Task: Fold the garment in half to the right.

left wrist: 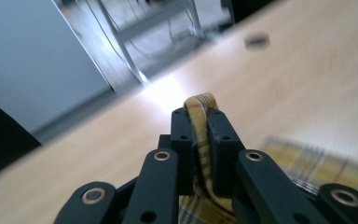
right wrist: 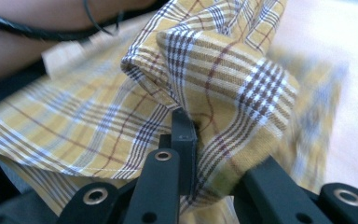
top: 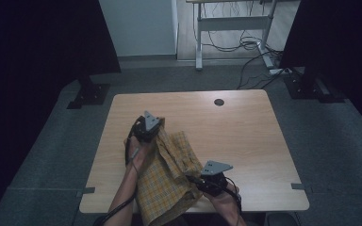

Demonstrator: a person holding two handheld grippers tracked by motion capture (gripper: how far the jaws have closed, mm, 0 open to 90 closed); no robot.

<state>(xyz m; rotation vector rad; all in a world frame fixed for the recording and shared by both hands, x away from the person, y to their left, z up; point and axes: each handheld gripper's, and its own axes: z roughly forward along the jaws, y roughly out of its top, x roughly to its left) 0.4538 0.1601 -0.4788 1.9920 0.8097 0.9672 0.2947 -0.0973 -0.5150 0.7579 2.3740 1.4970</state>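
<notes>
One yellow plaid cloth (top: 169, 179) lies bunched at the lower middle of the high view, draped over the desk's (top: 245, 136) near edge, where its lower part is cut off by the frame. Two hand-held grippers work it. The left hand-held gripper (top: 156, 128), at centre-left, is clamped on a folded edge of the cloth (left wrist: 204, 126); its own view shows the fabric pinched between both jaws. The right hand-held gripper (top: 199, 181), at lower centre, is closed on a bunched fold (right wrist: 205, 93); cloth hides one of its jaws. One dark round spot (top: 219, 102) sits near the desk's far edge. The upper and right parts of the desk lie bare. The gripper views are blurred at their margins.
</notes>
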